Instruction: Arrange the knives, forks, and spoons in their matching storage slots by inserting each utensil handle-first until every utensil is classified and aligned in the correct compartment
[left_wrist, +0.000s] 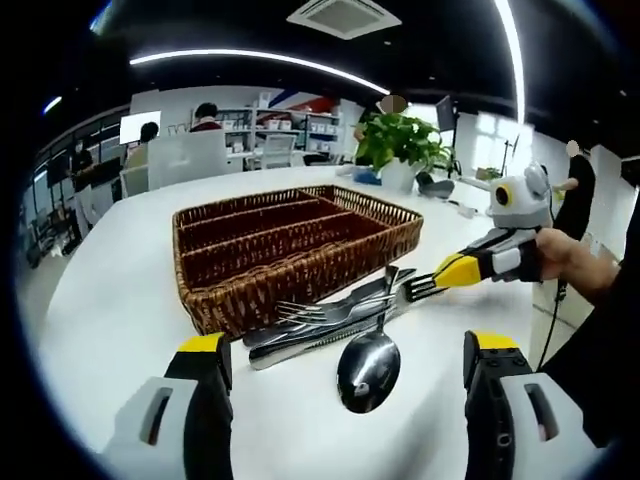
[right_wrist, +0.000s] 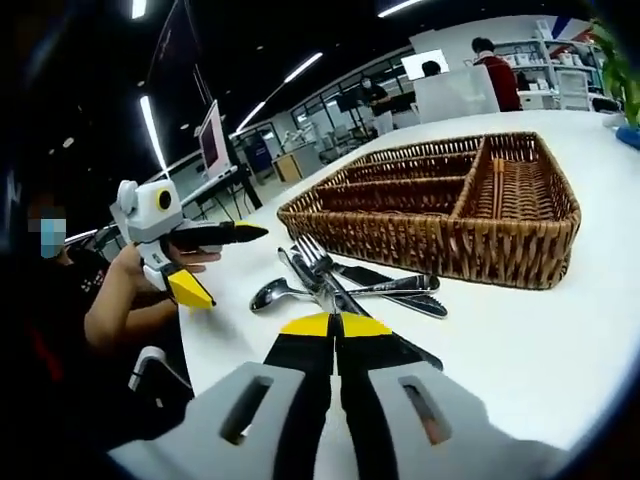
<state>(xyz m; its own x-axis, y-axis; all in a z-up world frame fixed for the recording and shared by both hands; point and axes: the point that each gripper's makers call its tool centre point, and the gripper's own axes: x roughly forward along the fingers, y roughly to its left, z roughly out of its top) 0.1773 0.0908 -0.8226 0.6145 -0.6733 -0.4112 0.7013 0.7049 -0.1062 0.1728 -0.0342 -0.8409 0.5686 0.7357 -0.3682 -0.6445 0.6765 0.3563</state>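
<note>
No writing readable; my right gripper is clamped on a fork in the steel cutlery pile; my left gripper gapes; wicker tray at 11 o'clock

On the desk the wicker tray sits behind a heap of cutlery lying just before its front wall. A spoon lies nearest the left gripper. The right gripper reaches the heap's right end. A potted plant stands behind the tray.
</note>
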